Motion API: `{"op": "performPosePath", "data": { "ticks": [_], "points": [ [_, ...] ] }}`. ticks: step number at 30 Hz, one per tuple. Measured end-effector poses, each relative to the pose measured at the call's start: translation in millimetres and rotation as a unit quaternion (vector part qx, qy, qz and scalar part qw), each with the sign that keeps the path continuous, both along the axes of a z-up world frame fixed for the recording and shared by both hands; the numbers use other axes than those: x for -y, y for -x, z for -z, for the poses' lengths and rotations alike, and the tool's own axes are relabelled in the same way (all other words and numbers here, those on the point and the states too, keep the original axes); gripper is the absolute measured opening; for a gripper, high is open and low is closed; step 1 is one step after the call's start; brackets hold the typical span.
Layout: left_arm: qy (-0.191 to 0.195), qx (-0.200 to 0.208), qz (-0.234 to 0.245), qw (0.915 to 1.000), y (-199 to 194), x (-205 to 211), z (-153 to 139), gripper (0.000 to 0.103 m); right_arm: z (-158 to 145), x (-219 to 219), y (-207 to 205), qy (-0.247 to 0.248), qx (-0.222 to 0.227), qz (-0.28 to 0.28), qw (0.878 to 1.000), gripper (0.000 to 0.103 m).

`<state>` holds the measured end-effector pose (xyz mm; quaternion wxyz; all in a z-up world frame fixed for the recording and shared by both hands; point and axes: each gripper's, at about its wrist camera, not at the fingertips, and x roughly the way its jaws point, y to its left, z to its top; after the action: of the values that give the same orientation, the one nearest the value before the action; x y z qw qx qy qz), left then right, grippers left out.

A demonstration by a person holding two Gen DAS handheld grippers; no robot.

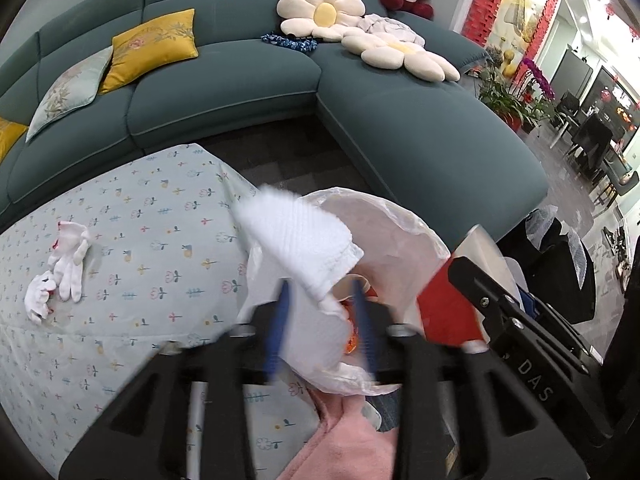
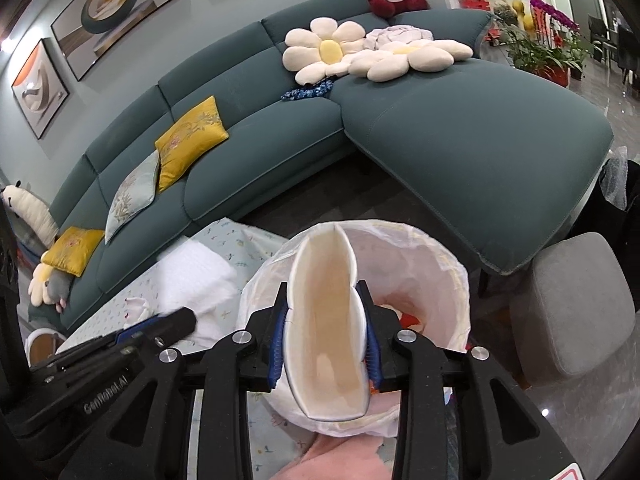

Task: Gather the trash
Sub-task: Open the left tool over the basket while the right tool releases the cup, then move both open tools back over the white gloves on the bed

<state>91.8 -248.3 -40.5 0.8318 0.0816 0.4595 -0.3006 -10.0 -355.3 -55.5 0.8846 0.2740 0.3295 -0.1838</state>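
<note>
Where thin film lines the bin (image 2: 452, 280), a squashed paper cup (image 2: 326, 320).

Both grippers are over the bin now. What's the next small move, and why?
Probably open the right gripper wider: the squashed paper cup is still pinched between its pads right above the bag-lined bin. The left gripper already stands open, its white tissue at the bin's rim.

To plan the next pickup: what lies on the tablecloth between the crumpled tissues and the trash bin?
Nothing: in the left wrist view only bare flowered tablecloth stretches from the crumpled tissues to the lined trash bin; white paper overlaps its rim.
</note>
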Motion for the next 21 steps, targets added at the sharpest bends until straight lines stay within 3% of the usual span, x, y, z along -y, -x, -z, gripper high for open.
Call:
{"op": "performPosePath", "data": {
  "ticks": [12,21],
  "points": [
    [-0.003,0.003,-0.015,0.9999,-2,-7,-3,0.046,-4,3,1,0.006,0.001,0.005,1.000,0.044],
    [0.006,0.004,-0.043,0.9991,-13,-38,-10,0.047,-25,-27,-14,0.042,0.002,-0.031,0.999,0.050]
  ]
}}
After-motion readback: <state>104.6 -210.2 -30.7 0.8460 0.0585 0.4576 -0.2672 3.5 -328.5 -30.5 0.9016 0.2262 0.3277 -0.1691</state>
